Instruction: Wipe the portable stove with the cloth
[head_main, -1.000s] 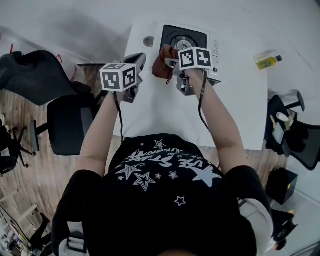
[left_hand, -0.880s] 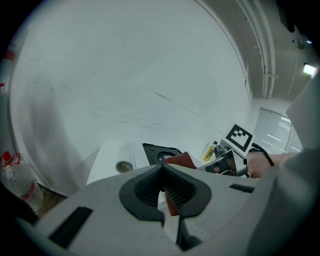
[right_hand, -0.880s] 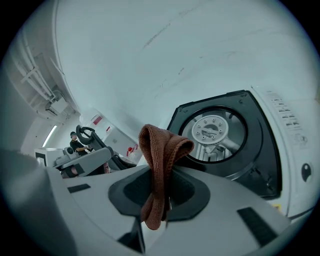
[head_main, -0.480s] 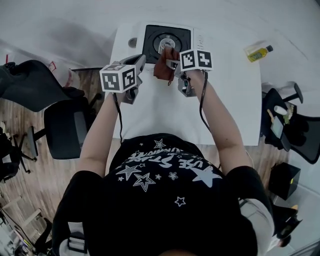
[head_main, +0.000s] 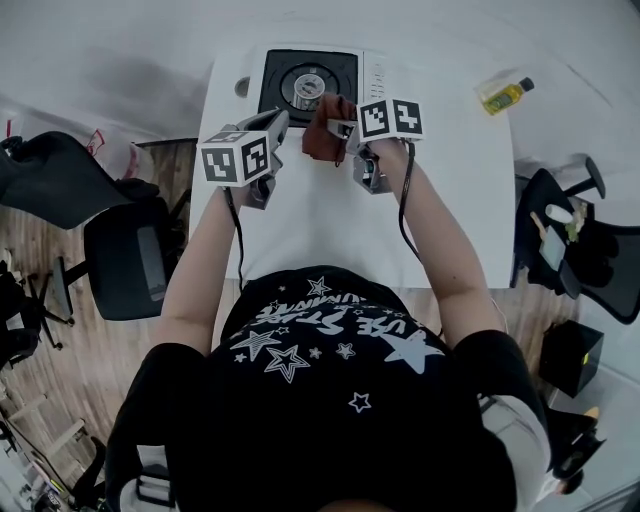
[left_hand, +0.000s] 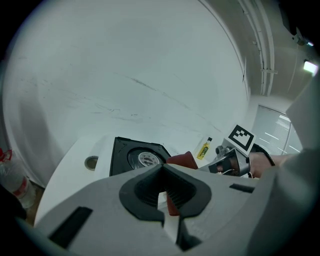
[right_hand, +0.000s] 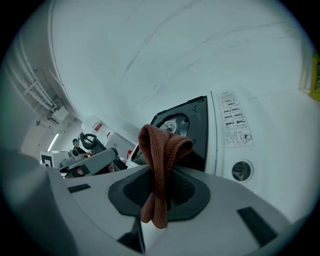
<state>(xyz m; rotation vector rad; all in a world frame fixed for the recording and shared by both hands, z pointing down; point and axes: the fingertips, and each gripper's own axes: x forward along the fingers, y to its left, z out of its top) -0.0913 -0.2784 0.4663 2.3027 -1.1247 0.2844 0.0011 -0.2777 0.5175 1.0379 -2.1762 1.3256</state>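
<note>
The portable stove (head_main: 300, 85) stands at the far edge of the white table (head_main: 340, 220), black top with a round burner, white control panel on its right. My right gripper (head_main: 338, 128) is shut on a folded brown cloth (head_main: 322, 135), held just in front of the stove. In the right gripper view the cloth (right_hand: 159, 160) hangs pinched between the jaws, with the stove (right_hand: 187, 125) behind it. My left gripper (head_main: 277, 125) is shut and empty, to the left of the cloth, near the stove's front left corner. In the left gripper view the stove (left_hand: 137, 156) and cloth (left_hand: 184, 161) lie ahead.
A small yellow bottle (head_main: 502, 96) lies at the table's far right. A round hole (head_main: 241, 87) sits in the table left of the stove. Black office chairs (head_main: 130, 262) stand to the left, another chair with small items (head_main: 575, 235) to the right.
Both grippers stay close together with the cloth still held. In the head view the stove and table have slid up and left, so the grippers now sit a little nearer than the stove.
</note>
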